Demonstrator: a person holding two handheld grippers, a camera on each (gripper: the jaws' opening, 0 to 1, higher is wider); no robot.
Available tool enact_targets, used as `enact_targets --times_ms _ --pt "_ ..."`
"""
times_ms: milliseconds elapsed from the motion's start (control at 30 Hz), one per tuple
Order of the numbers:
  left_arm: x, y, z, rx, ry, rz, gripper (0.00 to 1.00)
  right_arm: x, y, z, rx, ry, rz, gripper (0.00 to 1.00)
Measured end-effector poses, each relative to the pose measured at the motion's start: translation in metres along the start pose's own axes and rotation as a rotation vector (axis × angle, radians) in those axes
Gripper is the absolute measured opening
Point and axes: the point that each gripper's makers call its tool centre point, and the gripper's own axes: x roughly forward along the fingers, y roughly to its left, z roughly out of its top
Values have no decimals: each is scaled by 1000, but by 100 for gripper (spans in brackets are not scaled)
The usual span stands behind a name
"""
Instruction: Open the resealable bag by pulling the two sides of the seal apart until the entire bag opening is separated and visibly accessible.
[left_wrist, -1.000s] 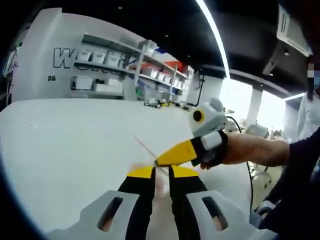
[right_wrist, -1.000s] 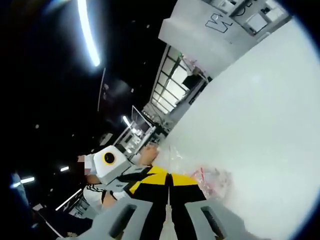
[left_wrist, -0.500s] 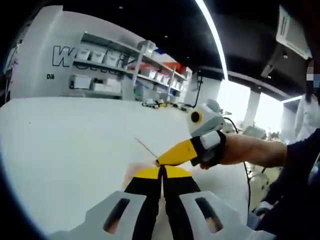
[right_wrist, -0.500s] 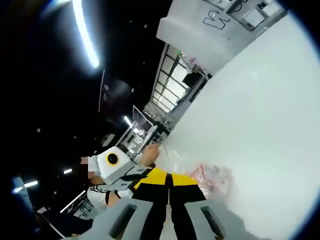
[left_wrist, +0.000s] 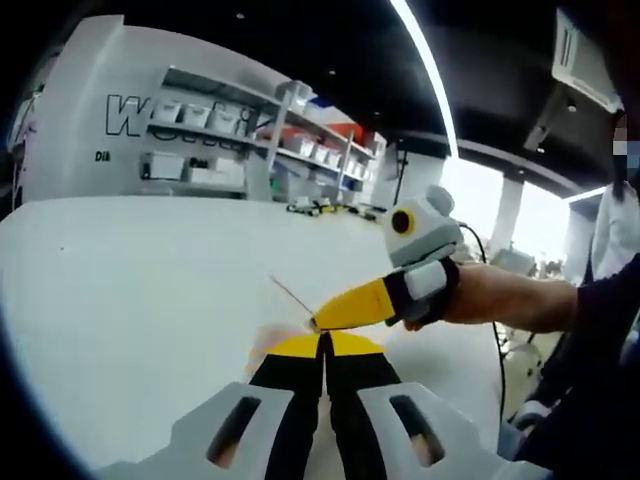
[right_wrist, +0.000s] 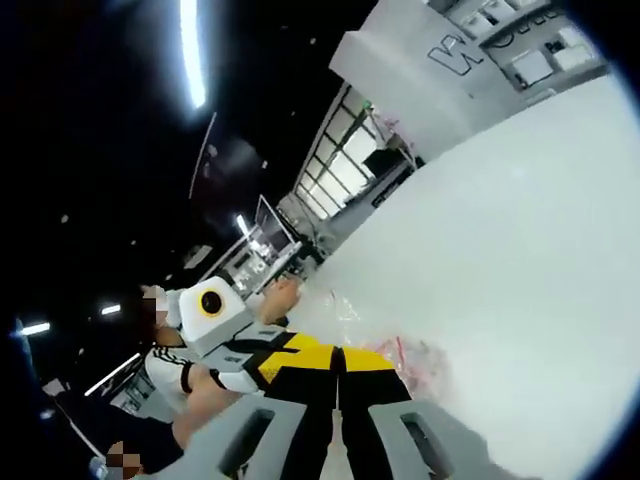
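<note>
The resealable bag (right_wrist: 415, 362) is clear plastic with a red seal strip, held just above the white table (right_wrist: 520, 230). My right gripper (right_wrist: 338, 352) is shut on its top edge. The left gripper (right_wrist: 296, 346) meets it from the left, yellow tips together. In the left gripper view the bag (left_wrist: 290, 297) shows edge-on as a thin line with a pinkish blur beside the jaws. My left gripper (left_wrist: 322, 340) is shut there on the bag. The right gripper (left_wrist: 320, 322), held by a hand (left_wrist: 490, 297), pinches the same spot from the right.
The white table (left_wrist: 130, 290) spreads wide to the left and ahead. A grey wall with shelves of boxes (left_wrist: 220, 130) stands behind it. A person in a white coat (left_wrist: 620, 220) stands at the far right. Ceiling light strips run overhead.
My left gripper's jaws were apart one second ago and have closed on the bag. The right gripper has tipped up slightly, and its view has rolled a little.
</note>
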Motion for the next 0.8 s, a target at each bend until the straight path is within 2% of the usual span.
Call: enact_targets --times_ms 600,800 --pt "0 -1 1 8 -10 5 0 -2 -3 3 -54 -2 -42 0" --pt "1 1 4 -66 -70 -21 1 -3 -4 5 -53 -17 -50 0"
